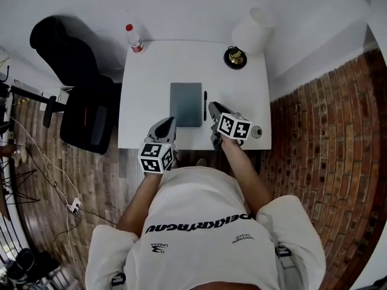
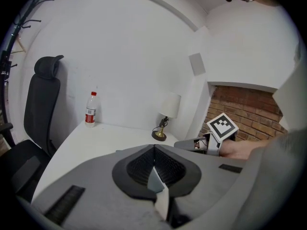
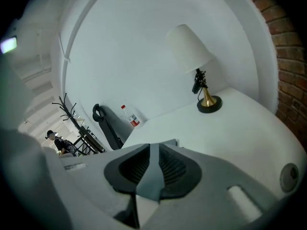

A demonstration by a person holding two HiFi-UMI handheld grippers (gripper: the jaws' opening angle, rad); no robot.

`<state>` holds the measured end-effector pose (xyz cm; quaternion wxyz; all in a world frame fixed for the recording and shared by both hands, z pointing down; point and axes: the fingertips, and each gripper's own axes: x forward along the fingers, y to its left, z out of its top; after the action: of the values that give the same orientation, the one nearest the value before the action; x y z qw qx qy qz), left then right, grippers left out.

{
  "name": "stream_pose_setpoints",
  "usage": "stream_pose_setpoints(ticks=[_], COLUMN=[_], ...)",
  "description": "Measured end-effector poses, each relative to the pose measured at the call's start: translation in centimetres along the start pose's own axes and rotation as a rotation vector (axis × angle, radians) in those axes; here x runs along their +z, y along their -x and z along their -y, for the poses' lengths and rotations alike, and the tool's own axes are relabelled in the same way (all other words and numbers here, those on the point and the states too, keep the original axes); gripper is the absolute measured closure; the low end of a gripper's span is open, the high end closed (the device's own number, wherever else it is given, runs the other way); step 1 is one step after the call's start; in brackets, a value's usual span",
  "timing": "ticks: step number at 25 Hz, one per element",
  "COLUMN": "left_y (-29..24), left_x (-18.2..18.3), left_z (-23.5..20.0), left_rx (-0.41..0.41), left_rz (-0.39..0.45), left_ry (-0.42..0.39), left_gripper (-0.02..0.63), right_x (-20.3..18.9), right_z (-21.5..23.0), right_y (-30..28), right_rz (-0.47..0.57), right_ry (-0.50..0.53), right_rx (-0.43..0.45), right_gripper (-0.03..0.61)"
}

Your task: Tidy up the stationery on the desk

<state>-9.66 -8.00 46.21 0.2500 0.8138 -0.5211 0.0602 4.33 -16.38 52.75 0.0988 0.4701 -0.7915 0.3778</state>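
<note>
Closest to you, over the near edge of the white tabletop (image 1: 145, 89), both tools hover empty. Your left tool (image 1: 167, 123) has its jaws pressed together, and your right tool (image 1: 213, 107) holds them a little apart with nothing between. Just right of the right tool, by the near edge, sits a small round grey object (image 1: 257, 132), too small to identify. Beyond the tool tips, the slate-grey rectangular notebook (image 1: 185, 104) lies flat mid-tabletop, with the slim black pen (image 1: 205, 101) just beside its right edge and parallel to it. Neither looks handled, so I judge you are at the approach, before any pickup. The pen seems the likely first target: lower the right tool, spread its jaws across the thin barrel and pinch low, since it lies flat. At the far edge stand the white-shaded lamp on a brass-and-black base (image 1: 236, 57) and the clear plastic bottle with a red cap (image 1: 133, 39); steer clear of both
</note>
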Motion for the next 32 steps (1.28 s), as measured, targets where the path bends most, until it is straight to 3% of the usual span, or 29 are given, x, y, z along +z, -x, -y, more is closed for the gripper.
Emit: stream_pose_setpoints(ticks=[9, 18, 32], left_y=[-0.1, -0.1, 0.1], left_x=[1.5, 1.8, 2.3], left_z=[1.2, 2.9, 3.2], left_rx=[-0.012, -0.038, -0.025], left_rz=[0.03, 0.044, 0.088], left_ry=[-0.078, -0.157, -0.189], left_gripper=[0.615, 0.617, 0.617], right_x=[2.2, 2.1, 1.5], right_z=[-4.4, -7.3, -8.0], right_y=[4.4, 7.1, 8.1], right_rz=[0.183, 0.258, 0.267], right_ry=[0.192, 0.303, 0.335], right_rx=[0.018, 0.052, 0.061], right_gripper=[0.588, 0.588, 0.588])
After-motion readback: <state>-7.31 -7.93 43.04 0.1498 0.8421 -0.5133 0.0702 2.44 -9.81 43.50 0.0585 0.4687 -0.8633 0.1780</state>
